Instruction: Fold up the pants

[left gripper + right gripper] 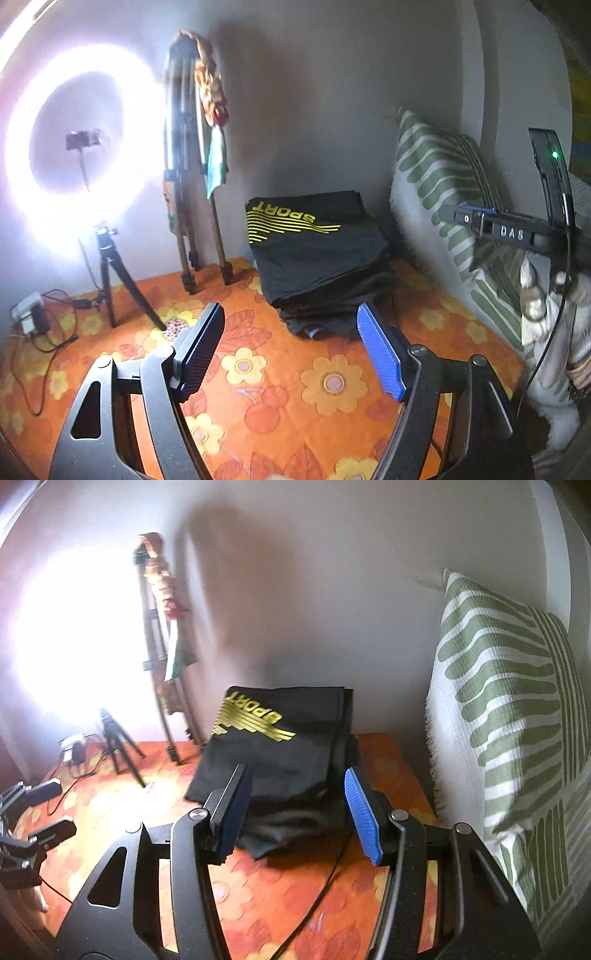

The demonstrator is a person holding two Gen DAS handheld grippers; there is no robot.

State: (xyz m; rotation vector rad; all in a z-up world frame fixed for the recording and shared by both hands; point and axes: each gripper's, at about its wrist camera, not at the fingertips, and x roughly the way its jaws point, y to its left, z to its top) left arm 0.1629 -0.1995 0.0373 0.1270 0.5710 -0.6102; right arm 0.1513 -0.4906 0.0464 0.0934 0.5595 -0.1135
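Pants (317, 258), black and folded flat into a stack, lie on the orange flowered bedcover (332, 384) ahead of both grippers and touched by neither. Nearest in the left wrist view, the left gripper (291, 350) hangs above the cover with its jaws spread wide and only flowered cloth between them; one pad is dark, the other blue (380, 354). The near edge of the stack lies just past its fingertips, slightly toward the blue one. In the right wrist view the right gripper (295, 805) stands partly open with nothing clamped; the near end of the stack shows in the gap between its fingers, lying on the cover beyond and below them, and the pads are apart from the cloth. A thin black cable (325, 878) runs across the cover beneath this gripper. The top fold of the pile carries yellow stripes and the word SPORT (288, 218) at its far end. To the right of the pile a green and white striped pillow (509, 716) leans upright against the wall. To the left, farther back, a small tripod (110, 273) stands on the cover under a glaring ring light (22, 147), and a taller folded tripod (188, 166) with cloth draped over it leans against the wall.
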